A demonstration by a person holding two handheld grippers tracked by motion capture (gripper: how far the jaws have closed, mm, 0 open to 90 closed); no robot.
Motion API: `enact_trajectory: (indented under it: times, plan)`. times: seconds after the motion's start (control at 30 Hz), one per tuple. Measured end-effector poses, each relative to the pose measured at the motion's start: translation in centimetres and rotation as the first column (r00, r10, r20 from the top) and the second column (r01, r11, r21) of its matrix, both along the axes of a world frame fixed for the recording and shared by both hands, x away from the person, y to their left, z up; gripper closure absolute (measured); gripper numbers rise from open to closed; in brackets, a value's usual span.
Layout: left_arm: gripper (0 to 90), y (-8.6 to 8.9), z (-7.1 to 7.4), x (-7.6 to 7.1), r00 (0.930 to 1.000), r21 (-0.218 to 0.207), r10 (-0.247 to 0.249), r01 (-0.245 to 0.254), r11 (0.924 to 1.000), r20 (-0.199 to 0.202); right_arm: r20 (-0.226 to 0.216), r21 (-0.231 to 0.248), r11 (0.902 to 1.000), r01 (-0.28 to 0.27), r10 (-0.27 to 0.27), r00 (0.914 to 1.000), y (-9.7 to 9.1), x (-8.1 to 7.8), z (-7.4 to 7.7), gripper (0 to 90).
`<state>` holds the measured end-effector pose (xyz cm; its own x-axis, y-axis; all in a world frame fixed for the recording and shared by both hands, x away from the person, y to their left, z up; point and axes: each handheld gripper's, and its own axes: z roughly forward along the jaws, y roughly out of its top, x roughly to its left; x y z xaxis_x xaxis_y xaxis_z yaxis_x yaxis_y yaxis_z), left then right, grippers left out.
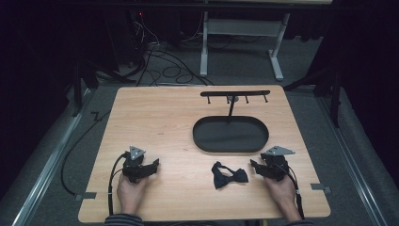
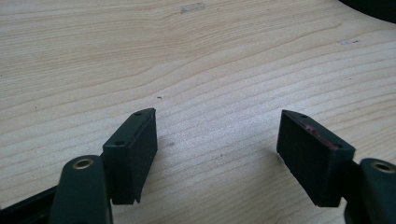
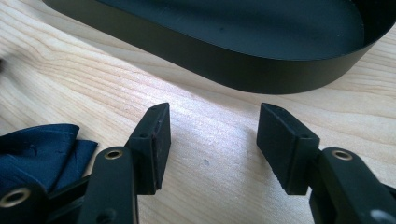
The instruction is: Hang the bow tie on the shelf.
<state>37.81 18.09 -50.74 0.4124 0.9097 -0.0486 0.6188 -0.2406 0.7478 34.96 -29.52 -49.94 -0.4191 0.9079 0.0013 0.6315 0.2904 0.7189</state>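
Resting on the table (image 1: 155, 117), which spreads out ahead of both your grippers, your hands sit near its closest edge, one at each side. Beyond your right gripper (image 1: 254, 165) and a little to its left lies the tray (image 1: 230, 146), a black oval dish with a low wall; in the right gripper view its wall (image 3: 261, 70) curves across just ahead of the jaw tips, apart from them. Behind the tray, farther from you, stands the rack (image 1: 235, 93), a thin black bar on a post with small pegs hanging under it.

The bow tie (image 1: 229, 174) lies flat on the wood between your two grippers, just beside your right gripper and well apart from your left gripper (image 1: 155, 164). In the right gripper view its dark blue cloth (image 3: 42, 149) shows low at the left, outside the left jaw, not between the jaws.

Your right gripper's jaws stand apart, with only bare wood in the gap and nothing touching the pads. Your left gripper (image 2: 217, 140) also has its jaws wide apart over bare table, holding nothing, with a sliver of the tray at the far upper right of its view. Each gripper lies low by the wood, jaws pointing inward toward the other.
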Motion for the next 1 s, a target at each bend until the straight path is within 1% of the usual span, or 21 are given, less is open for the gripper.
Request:
enact_trajectory:
  times: [0.07,0.13,0.3,0.43,0.53,0.6,0.7,0.73,0.77,0.93,1.0]
  plan:
    - [29.4,0.0,0.0,0.0,1.0000,-0.001,-0.001,0.001,1.0000,-0.001,0.004,-0.002,1.0000,0.000,0.000,1.0000,0.0,-0.1,0.1,46.7]
    - [29.4,0.0,0.0,0.0,1.0000,0.000,0.000,0.000,1.0000,-0.001,0.019,-0.002,1.0000,-0.001,0.001,0.9998,0.0,-0.2,0.4,46.6]
    - [29.4,0.0,0.0,0.0,1.0000,-0.001,-0.001,0.001,1.0000,-0.002,0.030,0.009,1.0000,-0.001,0.001,0.9995,0.0,-0.3,0.8,46.4]
    - [29.3,0.0,0.0,0.0,1.0000,-0.001,-0.001,0.001,1.0000,-0.002,0.052,0.017,0.9998,-0.007,0.006,0.9986,0.2,-0.5,1.0,45.5]
    - [29.3,0.0,0.0,0.0,1.0000,-0.002,0.000,0.000,1.0000,-0.001,0.058,0.016,0.9998,-0.010,0.009,0.9983,0.4,-0.5,1.1,45.6]
    - [29.3,0.0,0.0,0.0,1.0000,-0.002,-0.001,0.001,1.0000,-0.002,0.063,0.028,0.9995,-0.011,0.009,0.9980,0.4,-0.6,1.3,45.6]
    - [29.3,0.0,0.0,0.0,1.0000,-0.002,0.000,0.000,1.0000,-0.002,0.068,0.030,0.9994,-0.017,0.015,0.9976,0.5,-0.8,1.7,47.5]
    - [29.3,0.0,0.0,0.0,1.0000,-0.001,-0.001,0.001,1.0000,-0.002,0.064,0.031,0.9993,-0.021,0.019,0.9978,0.5,-0.9,1.9,47.8]
    - [29.3,0.0,0.0,0.0,1.0000,-0.001,0.000,0.000,1.0000,-0.002,0.068,0.036,0.9990,-0.029,0.026,0.9973,0.6,-1.0,2.1,48.4]
    - [29.3,0.0,0.0,0.0,1.0000,-0.001,0.000,0.000,1.0000,-0.002,0.067,0.037,0.9983,-0.045,0.043,0.9968,0.9,-1.3,2.5,49.3]
    - [29.3,0.0,0.0,0.0,1.0000,-0.001,-0.001,0.001,1.0000,-0.002,0.072,0.051,0.9964,-0.068,0.064,0.9953,1.0,-1.5,2.7,49.1]
